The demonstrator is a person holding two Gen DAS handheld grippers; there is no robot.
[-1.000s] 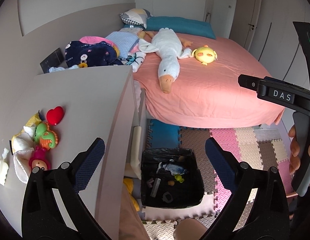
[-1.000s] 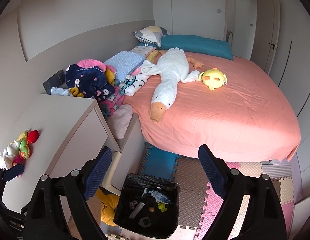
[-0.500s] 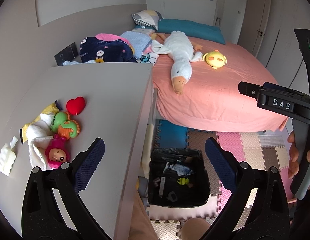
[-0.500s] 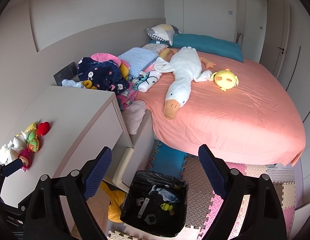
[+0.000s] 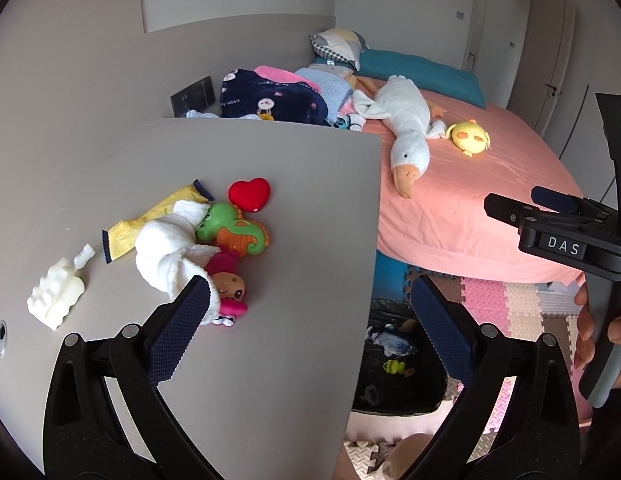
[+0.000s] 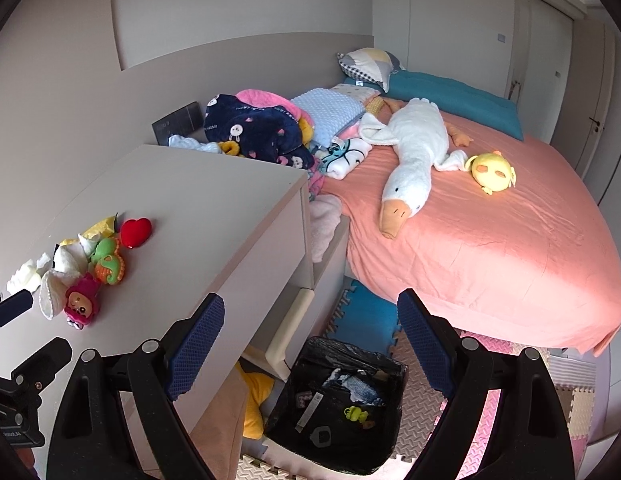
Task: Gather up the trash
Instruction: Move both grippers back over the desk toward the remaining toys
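Both my left gripper (image 5: 306,332) and right gripper (image 6: 310,344) are spread wide, holding nothing. The yellow wrapper (image 5: 150,220) lies on the desk (image 5: 270,360), just behind the crumpled tissue (image 5: 166,252). Both look light and limp, so I'd pinch an exposed edge. Beside them: three toys and one white block (image 5: 56,298). One bin (image 6: 338,408) stands below the desk.

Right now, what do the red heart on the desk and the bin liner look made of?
Red heart: smooth and glossy with a highlight, likely plastic or rubber. Bin liner: thin black plastic film, crinkled and shiny along the rim.
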